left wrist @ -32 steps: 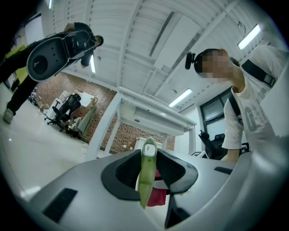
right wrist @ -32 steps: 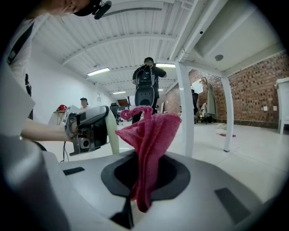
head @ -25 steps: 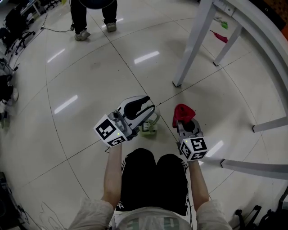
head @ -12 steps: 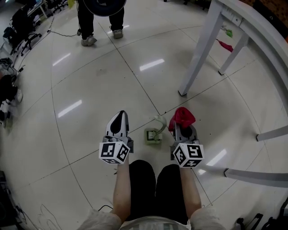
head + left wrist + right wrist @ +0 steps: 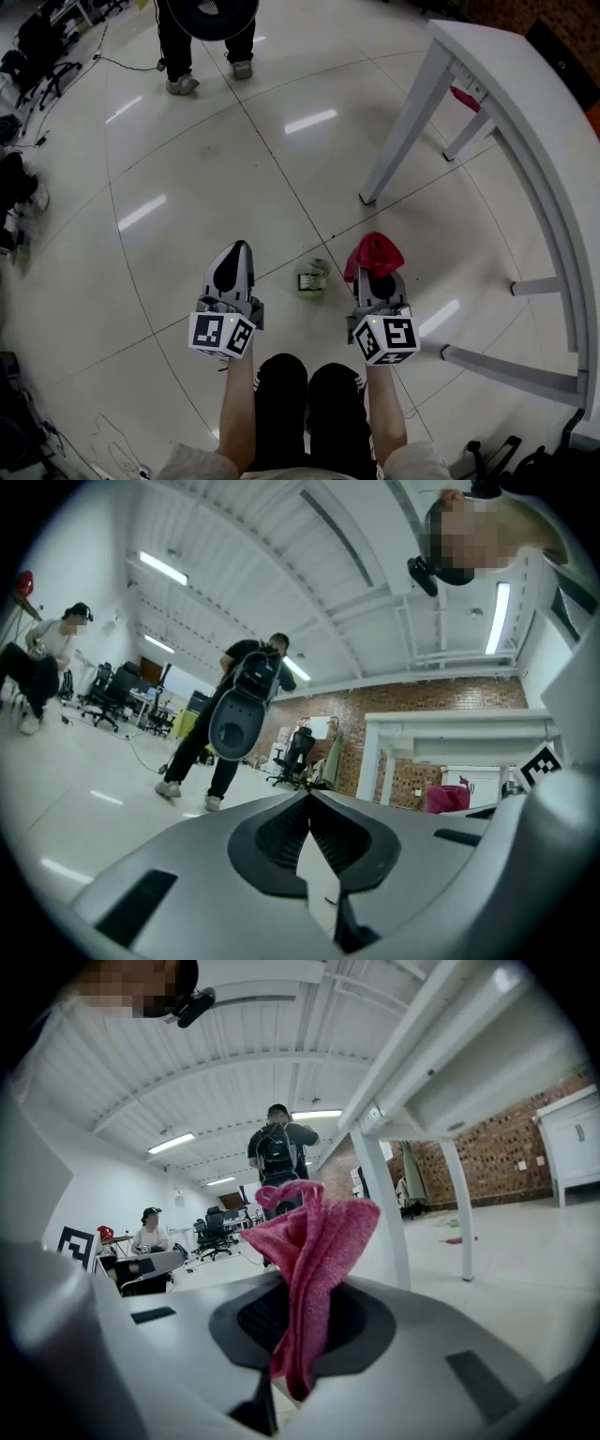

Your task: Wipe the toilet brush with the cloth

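Head view: even, slightly dim light from above, and the glossy pale tiled floor [image 5: 122, 272] flashes white streaks of glare. Strong fisheye bend bows the white long-legged table [image 5: 525, 131], and the corners go black. Left gripper view: long ceiling strip lights [image 5: 162, 567] burn bright, while the grey plastic left gripper [image 5: 307, 797] looms soft, out of focus. Right gripper view: the crumpled pink terry cloth [image 5: 309, 1260] is blurred up close, dark vignette all round.

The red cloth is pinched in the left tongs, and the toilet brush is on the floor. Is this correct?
No. The red cloth is pinched in the right tongs, not the left; the right gripper view shows it. The toilet brush is on the floor, as you say.
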Action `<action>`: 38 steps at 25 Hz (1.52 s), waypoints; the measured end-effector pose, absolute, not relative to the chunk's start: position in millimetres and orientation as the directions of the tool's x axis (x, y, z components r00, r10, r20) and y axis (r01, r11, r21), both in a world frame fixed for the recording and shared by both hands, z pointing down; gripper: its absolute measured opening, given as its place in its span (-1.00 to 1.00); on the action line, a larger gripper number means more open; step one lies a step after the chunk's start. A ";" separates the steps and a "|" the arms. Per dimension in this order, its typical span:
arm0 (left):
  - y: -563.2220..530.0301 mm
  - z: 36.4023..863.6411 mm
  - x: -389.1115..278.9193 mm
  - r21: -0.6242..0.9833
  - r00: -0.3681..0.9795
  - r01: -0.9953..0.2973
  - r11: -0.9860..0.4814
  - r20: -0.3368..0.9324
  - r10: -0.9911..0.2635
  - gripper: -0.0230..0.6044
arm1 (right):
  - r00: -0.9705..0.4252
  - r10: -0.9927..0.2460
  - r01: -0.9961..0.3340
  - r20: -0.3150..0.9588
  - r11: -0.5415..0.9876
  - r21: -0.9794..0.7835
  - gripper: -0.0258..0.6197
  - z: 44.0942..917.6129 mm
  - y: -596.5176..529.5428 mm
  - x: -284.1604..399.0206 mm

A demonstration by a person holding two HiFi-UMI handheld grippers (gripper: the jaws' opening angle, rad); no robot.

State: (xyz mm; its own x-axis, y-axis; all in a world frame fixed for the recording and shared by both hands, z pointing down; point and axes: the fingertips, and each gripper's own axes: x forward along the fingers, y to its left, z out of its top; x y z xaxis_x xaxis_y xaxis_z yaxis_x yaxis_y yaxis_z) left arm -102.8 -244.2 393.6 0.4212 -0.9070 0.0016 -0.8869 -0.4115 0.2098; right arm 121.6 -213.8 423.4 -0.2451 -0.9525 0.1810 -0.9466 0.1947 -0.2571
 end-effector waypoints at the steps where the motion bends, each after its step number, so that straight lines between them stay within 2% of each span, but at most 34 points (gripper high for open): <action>1: -245.5 360.0 -99.1 0.197 0.430 -0.885 -0.422 -0.004 -0.903 -0.91 | -0.253 -0.951 -0.947 0.180 0.204 -0.250 -0.83 392.2 -215.8 119.4; 6: -239.7 181.4 -78.2 0.156 0.468 -0.871 -0.466 -0.024 -0.883 -0.91 | -0.282 -0.942 -0.938 0.182 0.230 -0.260 -0.82 221.5 -208.8 115.1; 11: -201.2 1.5 -72.9 0.198 0.489 -0.852 -0.485 -0.032 -0.872 -0.91 | -0.350 -0.912 -0.911 0.213 0.278 -0.305 -0.83 46.7 -167.1 98.9; 15: -164.5 -82.1 -68.6 0.196 0.515 -0.834 -0.516 -0.061 -0.855 -0.91 | -0.348 -0.918 -0.911 0.189 0.283 -0.301 -0.83 -36.4 -127.3 91.1; 20: -118.8 -114.3 -68.6 0.213 0.548 -0.804 -0.555 -0.096 -0.831 -0.91 | -0.348 -0.924 -0.917 0.156 0.302 -0.259 -0.82 -85.0 -75.1 71.9; 26: -4.5 -122.7 -27.1 0.219 0.616 -0.756 -0.617 -0.080 -0.784 -0.91 | -0.412 -0.906 -0.865 0.097 0.356 -0.355 -0.83 -106.8 26.8 71.4; 30: 101.5 -126.7 -25.7 0.207 0.578 -0.786 -0.583 -0.089 -0.811 -0.91 | -0.355 -0.922 -0.918 0.155 0.312 -0.245 -0.83 -111.0 130.4 80.3; 38: 243.6 -130.9 -58.6 0.200 0.491 -0.850 -0.487 -0.031 -0.870 -0.91 | -0.411 -0.902 -0.891 0.133 0.367 -0.266 -0.83 -125.0 272.4 71.9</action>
